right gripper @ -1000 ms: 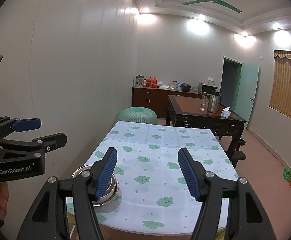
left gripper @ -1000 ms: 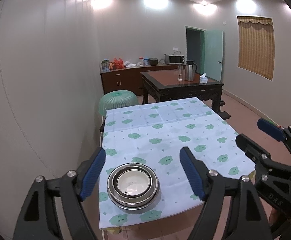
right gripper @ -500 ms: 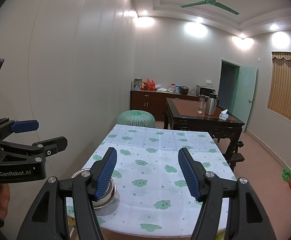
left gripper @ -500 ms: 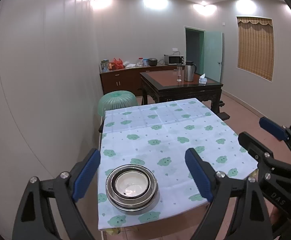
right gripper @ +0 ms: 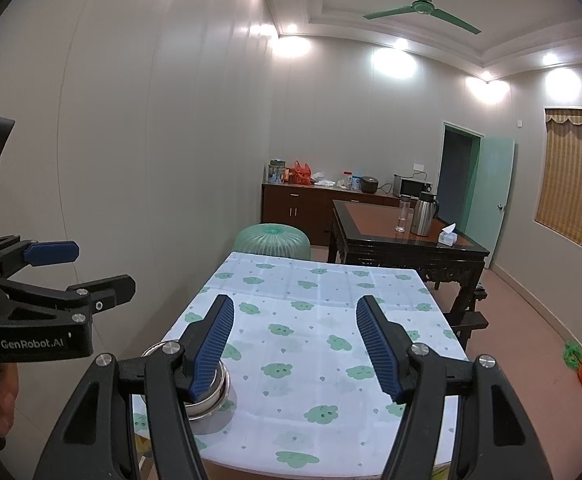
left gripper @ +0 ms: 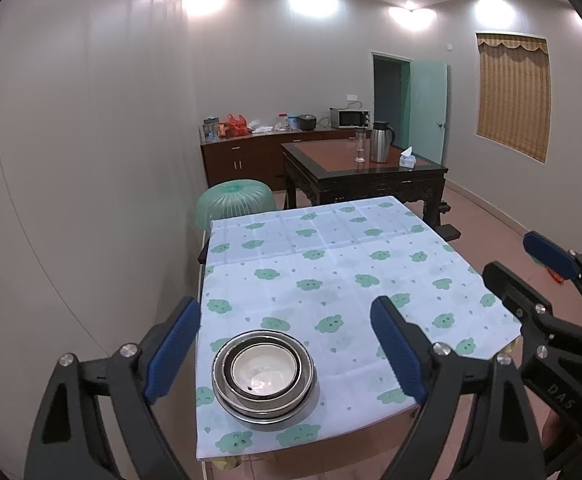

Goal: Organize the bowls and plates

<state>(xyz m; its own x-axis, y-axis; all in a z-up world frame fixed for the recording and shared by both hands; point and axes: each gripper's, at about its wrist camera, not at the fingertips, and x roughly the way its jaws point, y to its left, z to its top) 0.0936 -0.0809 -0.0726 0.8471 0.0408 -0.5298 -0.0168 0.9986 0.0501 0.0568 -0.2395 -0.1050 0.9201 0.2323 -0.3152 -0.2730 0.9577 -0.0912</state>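
The nested stack of metal bowls (left gripper: pixel 264 374) is sitting at the near left corner of the desk (left gripper: pixel 371 272), presumably gathered there to keep things tidy. The left gripper (left gripper: pixel 285 350) is hovering above it with fingers spread wide and empty, while the right gripper (right gripper: pixel 293 346) is waiting beside, fingers apart, gripping nothing.

Nested steel bowls (left gripper: pixel 264 376), a white bowl (left gripper: pixel 263 368) innermost, sit upright near the table's front-left corner.
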